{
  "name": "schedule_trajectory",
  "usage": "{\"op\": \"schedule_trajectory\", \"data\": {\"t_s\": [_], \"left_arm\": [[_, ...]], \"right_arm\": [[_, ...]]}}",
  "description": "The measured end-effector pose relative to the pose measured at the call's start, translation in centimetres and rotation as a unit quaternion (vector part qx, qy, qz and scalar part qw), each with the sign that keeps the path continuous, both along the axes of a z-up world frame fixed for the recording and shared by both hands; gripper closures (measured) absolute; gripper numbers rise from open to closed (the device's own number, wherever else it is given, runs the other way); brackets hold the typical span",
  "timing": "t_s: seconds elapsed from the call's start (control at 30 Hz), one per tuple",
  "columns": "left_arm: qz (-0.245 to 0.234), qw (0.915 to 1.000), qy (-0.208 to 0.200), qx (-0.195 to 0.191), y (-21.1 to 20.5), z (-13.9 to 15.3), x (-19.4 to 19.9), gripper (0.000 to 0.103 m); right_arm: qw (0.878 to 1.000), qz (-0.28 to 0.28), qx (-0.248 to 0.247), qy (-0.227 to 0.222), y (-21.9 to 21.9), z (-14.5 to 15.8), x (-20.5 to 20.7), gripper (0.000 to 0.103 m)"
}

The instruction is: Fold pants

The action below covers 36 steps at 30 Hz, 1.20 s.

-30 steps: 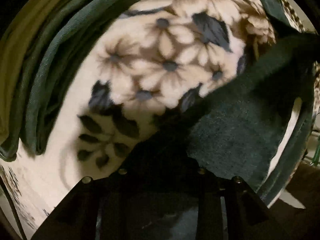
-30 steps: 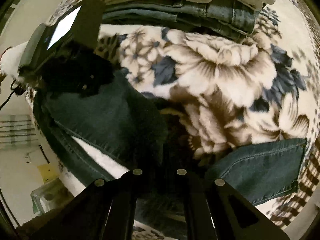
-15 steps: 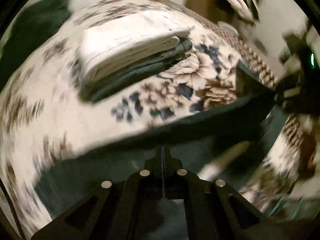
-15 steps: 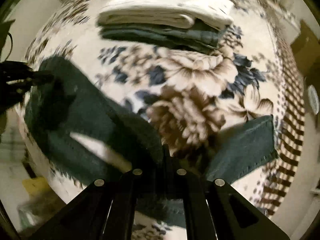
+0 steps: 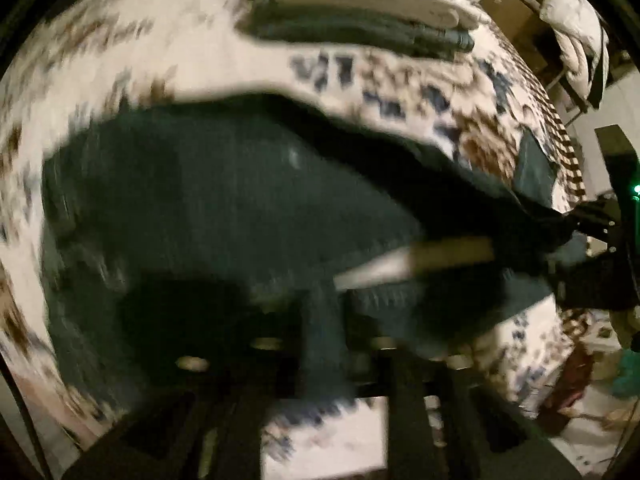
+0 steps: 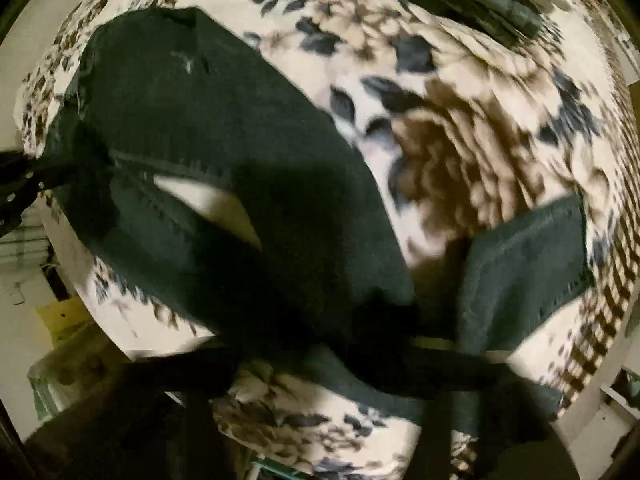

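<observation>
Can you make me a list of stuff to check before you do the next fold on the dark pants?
1. Left gripper holds pants: cannot tell, the picture is blurred.
2. Right gripper holds pants: cannot tell, blurred too.
3. Pants lie flat on blanket: not ok, they are bunched and twisted.
4. Leg end in sight: ok.
5. Folded stack apart from pants: ok.

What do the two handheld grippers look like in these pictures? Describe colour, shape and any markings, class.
Both are black. The left gripper is a blurred, angular dark frame with round pale studs. The right gripper looks like flat black bars, heavily smeared. Seen from the left camera, the right unit's black body carries small screws and a green light. No sleeves or hands show.
</observation>
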<state>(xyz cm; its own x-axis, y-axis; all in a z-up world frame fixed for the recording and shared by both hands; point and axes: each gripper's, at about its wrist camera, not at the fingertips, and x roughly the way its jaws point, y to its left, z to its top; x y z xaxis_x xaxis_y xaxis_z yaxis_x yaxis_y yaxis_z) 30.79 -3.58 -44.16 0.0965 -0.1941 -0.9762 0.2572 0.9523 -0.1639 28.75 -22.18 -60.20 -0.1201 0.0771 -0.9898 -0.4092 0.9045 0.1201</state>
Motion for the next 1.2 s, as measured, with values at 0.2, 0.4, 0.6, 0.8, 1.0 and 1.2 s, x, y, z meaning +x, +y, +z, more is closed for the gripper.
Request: {"op": "schedule_trajectory", "data": {"t_s": [0.2,0.4,0.6,0.8,1.0,1.2], "left_arm": [[-0.088,0.9942,-0.044,0.045,-2.4,0.7,6.6,0.014],[-0.097,0.9912,-0.071,0.056,-5.6,0.5,10.0,0.014],[-0.061,0.9957,-0.052,0.046,-10.3,-2.4,9.6,0.014],[-0.064,0.9959,-0.026,0.059,-14.4,-5.7,8.7,0.014],[-0.08,0.9927,-0.04,0.081,-15.4,-5.3,8.8,0.013],[-0.059,0.9959,-0.024,0.064,-15.6,-4.9,10.2,0.012]], "right_arm": [[0.995,-0.039,-0.089,-0.039,-2.0,-0.7,5.5,0.09],[0.954,-0.29,0.074,-0.023,-14.9,3.3,12.6,0.027],[0.897,-0.439,-0.042,-0.023,-28.5,0.1,11.6,0.027],[0.917,-0.396,-0.023,0.054,-28.1,-7.6,8.4,0.086],[0.827,-0.541,-0.083,-0.13,-35.8,1.4,3.9,0.096],[0.864,-0.498,-0.068,-0.017,-37.6,-1.0,4.3,0.052]]}}
